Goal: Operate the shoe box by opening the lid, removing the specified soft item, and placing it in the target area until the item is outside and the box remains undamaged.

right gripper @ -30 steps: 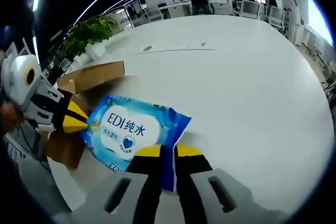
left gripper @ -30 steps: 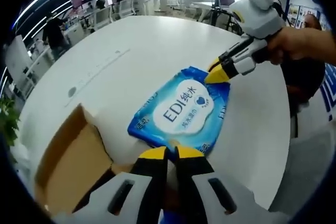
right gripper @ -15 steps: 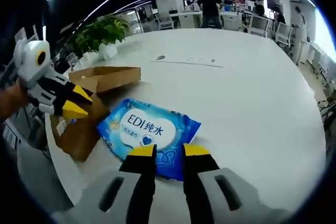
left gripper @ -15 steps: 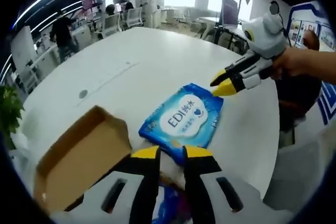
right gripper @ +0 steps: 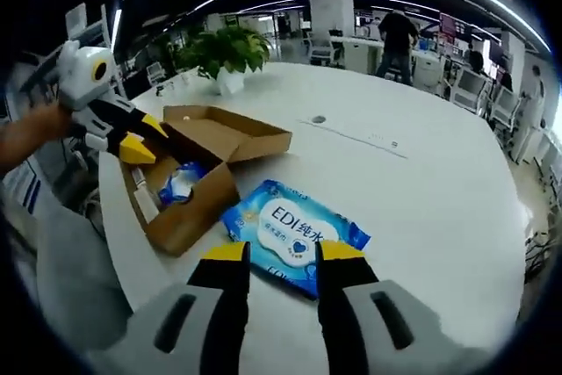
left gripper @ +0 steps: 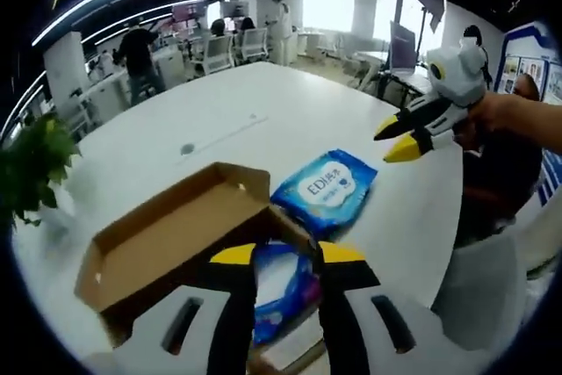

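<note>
White round table (right gripper: 439,182) under everything. Cardboard shoe box (right gripper: 189,204) near table edge, lid (right gripper: 228,133) folded open, another blue packet (right gripper: 180,183) inside. Blue wet-wipes pack (right gripper: 294,234) flat on table just beside box, outside it. Left gripper (left gripper: 285,256) above box, jaws apart, empty. Right gripper (right gripper: 283,252) above pack, jaws apart, holding nothing.

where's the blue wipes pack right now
The blue wipes pack lies flat on the white table, beside the open shoe box, just ahead of the right gripper.
</note>
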The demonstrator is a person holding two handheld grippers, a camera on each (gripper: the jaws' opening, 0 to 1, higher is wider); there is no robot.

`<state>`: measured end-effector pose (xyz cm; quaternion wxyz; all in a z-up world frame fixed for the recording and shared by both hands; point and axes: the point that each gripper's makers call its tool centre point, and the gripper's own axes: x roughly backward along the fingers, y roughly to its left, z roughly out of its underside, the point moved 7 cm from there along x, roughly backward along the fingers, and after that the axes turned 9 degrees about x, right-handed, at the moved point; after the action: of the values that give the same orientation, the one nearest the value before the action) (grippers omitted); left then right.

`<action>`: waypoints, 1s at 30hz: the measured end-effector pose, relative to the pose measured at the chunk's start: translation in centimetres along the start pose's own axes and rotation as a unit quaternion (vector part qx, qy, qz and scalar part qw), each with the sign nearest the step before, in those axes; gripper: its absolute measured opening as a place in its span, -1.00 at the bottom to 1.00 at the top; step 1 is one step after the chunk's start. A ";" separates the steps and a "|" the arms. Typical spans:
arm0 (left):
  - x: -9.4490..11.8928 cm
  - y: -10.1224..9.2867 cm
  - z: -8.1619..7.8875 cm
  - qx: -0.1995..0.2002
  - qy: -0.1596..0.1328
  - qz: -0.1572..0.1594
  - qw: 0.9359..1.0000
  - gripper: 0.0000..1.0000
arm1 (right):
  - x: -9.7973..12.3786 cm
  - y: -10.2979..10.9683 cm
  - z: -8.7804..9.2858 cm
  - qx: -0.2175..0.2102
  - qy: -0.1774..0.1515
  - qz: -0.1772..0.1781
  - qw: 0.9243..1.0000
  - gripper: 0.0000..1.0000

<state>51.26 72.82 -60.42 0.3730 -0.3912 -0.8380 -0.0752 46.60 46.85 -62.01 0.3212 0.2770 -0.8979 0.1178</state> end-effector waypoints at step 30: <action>-1.9 2.8 3.1 -0.167 0.081 0.137 0.973 -0.49 | -7.4 7.2 -8.0 0.173 -0.031 -0.098 0.980 -0.59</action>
<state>52.31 74.82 -64.38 0.3757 -0.5517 -0.7191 -0.1936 51.28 58.95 -60.91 0.2509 0.4187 -0.8418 0.2305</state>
